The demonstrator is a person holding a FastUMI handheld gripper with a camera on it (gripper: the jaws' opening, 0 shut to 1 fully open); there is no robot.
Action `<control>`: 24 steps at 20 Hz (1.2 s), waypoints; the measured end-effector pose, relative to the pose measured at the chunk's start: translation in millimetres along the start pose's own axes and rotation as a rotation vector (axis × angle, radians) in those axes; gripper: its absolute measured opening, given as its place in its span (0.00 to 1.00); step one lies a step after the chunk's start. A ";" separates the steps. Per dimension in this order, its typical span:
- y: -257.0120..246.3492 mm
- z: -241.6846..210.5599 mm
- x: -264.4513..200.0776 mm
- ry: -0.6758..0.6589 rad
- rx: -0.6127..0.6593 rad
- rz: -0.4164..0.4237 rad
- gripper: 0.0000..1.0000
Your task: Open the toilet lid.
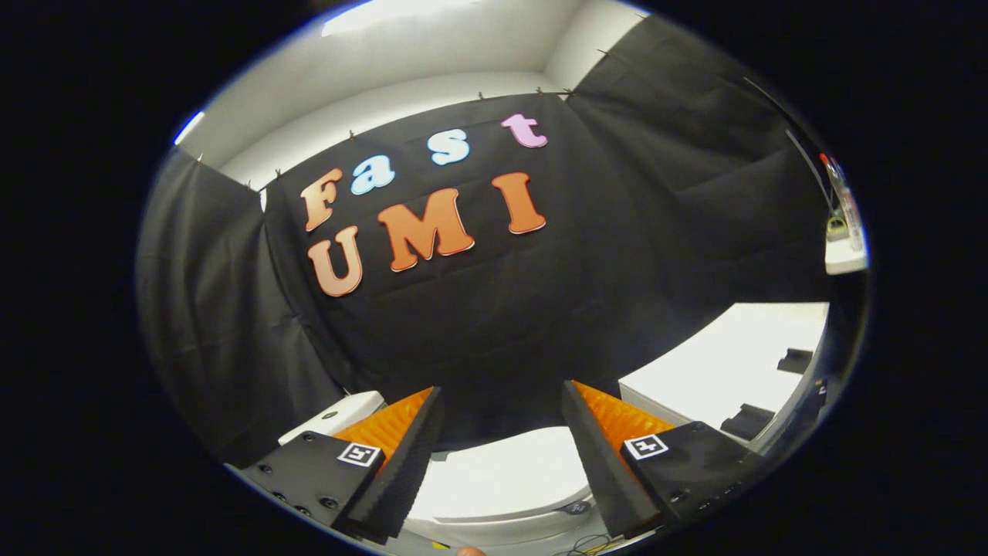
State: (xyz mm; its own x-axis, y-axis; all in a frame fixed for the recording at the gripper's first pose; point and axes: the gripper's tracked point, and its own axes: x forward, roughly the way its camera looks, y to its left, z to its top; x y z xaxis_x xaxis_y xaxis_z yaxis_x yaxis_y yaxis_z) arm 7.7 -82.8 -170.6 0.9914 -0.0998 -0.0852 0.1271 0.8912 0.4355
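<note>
The white toilet sits low between and below my fingers, its closed lid seen from above and its front edge near the fingers' bases. My gripper is open, fingers spread wide with only air and the black wall between the tips. It hovers above the lid without touching it. A white part of the toilet also shows just left of the left finger.
A white table stands to the right with small black blocks on it. A white shelf with small items sits higher at the far right. Black cloth walls close the space ahead and on both sides.
</note>
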 end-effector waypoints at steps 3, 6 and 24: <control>-26.3 -35.2 0.0 0.011 0.114 -0.041 0.99; -48.7 -70.4 -1.1 0.023 0.237 -0.072 0.99; -175.1 -323.1 -5.8 0.279 0.877 -0.315 0.97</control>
State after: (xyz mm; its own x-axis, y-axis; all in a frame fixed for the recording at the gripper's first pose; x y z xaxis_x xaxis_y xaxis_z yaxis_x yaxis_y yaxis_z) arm -30.8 -95.3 -536.0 0.8789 -0.0677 -0.4722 0.4761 0.1846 0.8598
